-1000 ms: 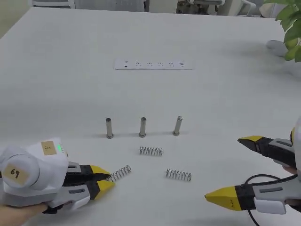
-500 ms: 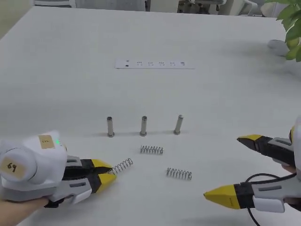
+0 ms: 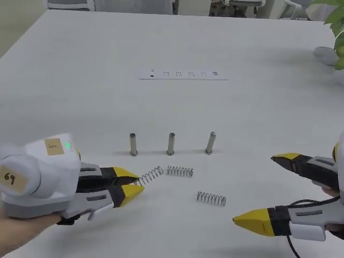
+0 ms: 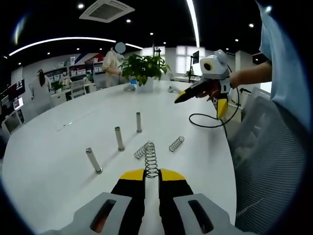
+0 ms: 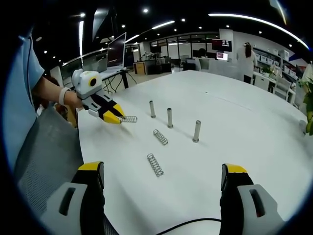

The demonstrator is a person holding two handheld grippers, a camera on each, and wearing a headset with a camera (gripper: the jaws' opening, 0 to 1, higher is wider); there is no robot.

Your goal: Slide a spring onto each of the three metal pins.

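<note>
Spring (image 3: 150, 174) in left gripper (image 3: 140, 183), near 3 pins (image 3: 171, 143)

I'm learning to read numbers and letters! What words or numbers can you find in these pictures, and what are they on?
"69": handwritten on the round sticker at the back of the left gripper.
Tan label on top of that gripper: too small to read.
Marks on the white power strip: too small to read.
Screens in the room behind, in the right gripper view: too blurred to read.
</note>
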